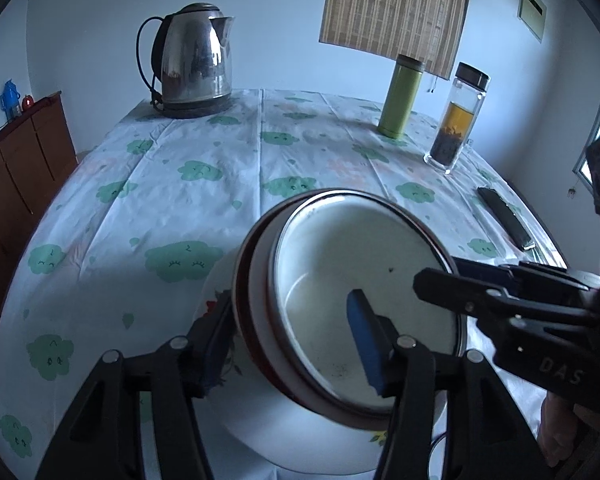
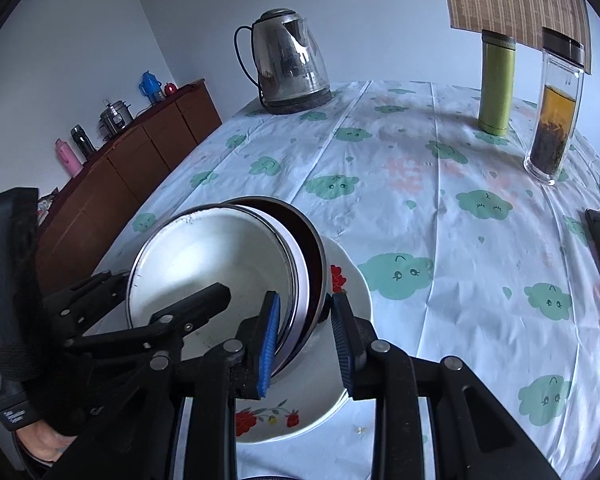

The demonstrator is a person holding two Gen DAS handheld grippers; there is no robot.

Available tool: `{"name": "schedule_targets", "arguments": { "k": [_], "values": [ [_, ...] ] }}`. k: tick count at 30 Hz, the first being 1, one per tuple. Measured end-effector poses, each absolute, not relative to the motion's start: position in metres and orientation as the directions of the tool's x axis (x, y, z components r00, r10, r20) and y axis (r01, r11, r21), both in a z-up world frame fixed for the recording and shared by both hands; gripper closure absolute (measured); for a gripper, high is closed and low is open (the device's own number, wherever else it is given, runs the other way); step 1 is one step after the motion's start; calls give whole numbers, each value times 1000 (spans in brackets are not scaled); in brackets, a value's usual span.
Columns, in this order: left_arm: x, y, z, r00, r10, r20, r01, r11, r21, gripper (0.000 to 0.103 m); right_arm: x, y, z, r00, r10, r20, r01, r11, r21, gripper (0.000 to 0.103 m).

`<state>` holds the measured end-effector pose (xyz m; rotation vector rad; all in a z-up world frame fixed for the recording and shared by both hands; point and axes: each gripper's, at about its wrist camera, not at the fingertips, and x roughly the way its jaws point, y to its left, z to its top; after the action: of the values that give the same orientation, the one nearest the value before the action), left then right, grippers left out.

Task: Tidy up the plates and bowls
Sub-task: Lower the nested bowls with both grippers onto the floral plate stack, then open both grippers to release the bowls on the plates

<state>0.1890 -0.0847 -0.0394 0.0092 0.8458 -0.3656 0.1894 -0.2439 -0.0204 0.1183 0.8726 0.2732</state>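
Nested bowls (image 1: 364, 312) tilted on floral plate (image 2: 340, 392), both claws straddling rims

bowls (image 2: 220, 264) nested, tilted on plate (image 2: 352, 276) | kettle (image 2: 288, 64) far behind | 2 bottles (image 2: 496, 88) behind right

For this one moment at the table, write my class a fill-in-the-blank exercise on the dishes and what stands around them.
1. The nested bowls sit tilted on a plate painted with red ____.
2. At the table's far left corner stands a steel ____.
3. Beside the glass bottle stands a flask coloured ____.
4. The pads on the fingers are ____.

Missing words: flowers; kettle; green; blue
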Motion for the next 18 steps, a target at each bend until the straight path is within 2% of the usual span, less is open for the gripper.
{"name": "schedule_targets", "arguments": {
  "k": [6,10,18],
  "values": [
    [192,-77,-41,579,-347,-738,309,931,-195,47,195,-245,-22,589,304,-749,-202,953,227,72],
    [192,-79,-45,549,-370,-749,326,920,-216,43,200,-249,-22,559,336,-758,-228,941,250,72],
    [194,-75,-45,550,-392,-738,321,914,-247,42,197,-254,-24,565,375,-735,-257,926,275,70]
  ]
}}
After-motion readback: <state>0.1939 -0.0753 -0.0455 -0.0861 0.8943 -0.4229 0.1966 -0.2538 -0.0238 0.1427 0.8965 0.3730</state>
